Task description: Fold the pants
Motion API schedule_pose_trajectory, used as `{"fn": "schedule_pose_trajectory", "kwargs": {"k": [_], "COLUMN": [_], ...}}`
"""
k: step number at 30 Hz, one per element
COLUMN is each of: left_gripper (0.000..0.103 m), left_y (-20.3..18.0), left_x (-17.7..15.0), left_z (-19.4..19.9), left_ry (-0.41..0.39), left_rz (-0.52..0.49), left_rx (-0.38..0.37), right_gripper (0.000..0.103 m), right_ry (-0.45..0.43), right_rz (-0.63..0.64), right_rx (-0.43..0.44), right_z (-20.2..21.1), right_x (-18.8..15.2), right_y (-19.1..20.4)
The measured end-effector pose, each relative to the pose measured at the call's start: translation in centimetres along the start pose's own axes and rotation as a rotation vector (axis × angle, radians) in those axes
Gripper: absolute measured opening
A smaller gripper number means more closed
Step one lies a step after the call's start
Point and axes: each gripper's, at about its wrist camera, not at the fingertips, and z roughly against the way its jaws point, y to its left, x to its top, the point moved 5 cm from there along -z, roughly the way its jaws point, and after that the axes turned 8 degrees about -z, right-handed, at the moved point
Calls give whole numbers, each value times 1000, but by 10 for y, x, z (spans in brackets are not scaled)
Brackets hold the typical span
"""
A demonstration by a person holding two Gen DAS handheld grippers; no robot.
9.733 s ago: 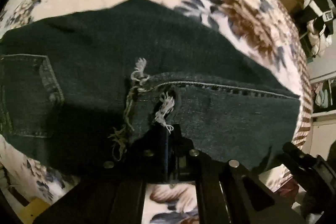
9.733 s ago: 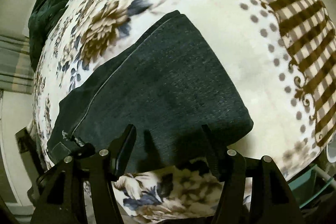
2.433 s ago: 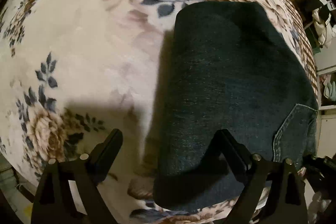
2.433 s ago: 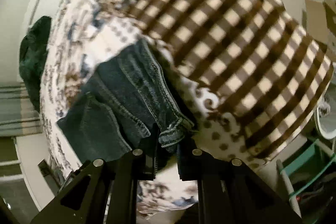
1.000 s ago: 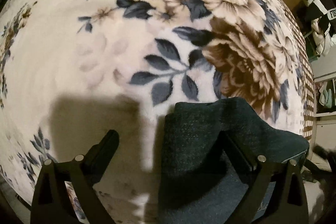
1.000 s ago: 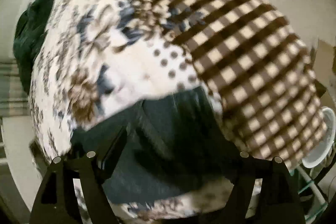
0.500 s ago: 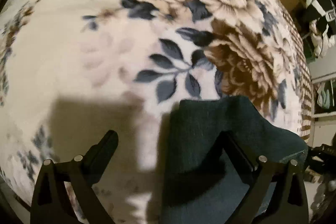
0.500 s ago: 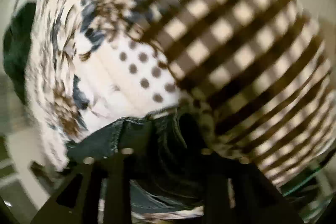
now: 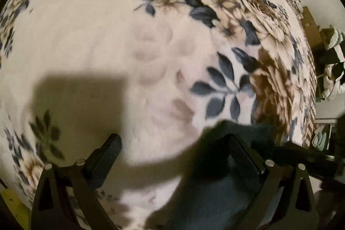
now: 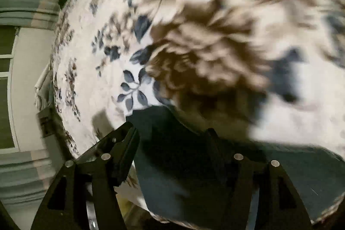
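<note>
Now both grippers hover over the folded pants (image 9: 215,197), a compact dark denim bundle lying on the floral blanket (image 9: 107,36) near its front edge. Left gripper (image 9: 172,146) has its fingers spread wide; one finger lies over the bundle, the other over bare blanket, nothing clamped. Right gripper (image 10: 172,133) also stands apart, its jaws have just been opening, denim (image 10: 194,176) beneath them but not pinched. Frames are blurred, so actual contact can't be told. Likely the fold is done and both tools straddle the bundle to pat or square it, or simply let go.
</note>
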Motion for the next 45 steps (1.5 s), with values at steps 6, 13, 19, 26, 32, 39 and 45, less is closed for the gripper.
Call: {"fn": "schedule_pose_trajectory", "kwargs": {"k": [6, 13, 19, 26, 32, 39, 45], "left_gripper": [102, 102, 102, 102, 102, 102, 102], "left_y": [-4, -9, -42, -52, -56, -63, -53], "left_x": [2, -3, -35, -79, -96, -111, -107], "left_z": [-8, 3, 44, 12, -5, -15, -15], "left_ry": [18, 8, -62, 29, 79, 102, 92], "left_rz": [-51, -75, -177, -163, -155, -187, -145], "left_rx": [29, 11, -115, -180, -198, -221, -269], "right_gripper": [24, 37, 83, 83, 83, 86, 87], "right_ry": [-11, -22, -208, -428, -384, -501, -545], "right_rz": [31, -70, -128, -498, -743, -818, -777], "right_rx": [-61, 42, 104, 197, 354, 591, 740], "right_z": [-20, -26, 67, 113, 49, 13, 25], "right_x": [2, 7, -45, -160, -198, -178, -169], "right_y": [-6, -19, -52, -160, -227, -250, -246]}}
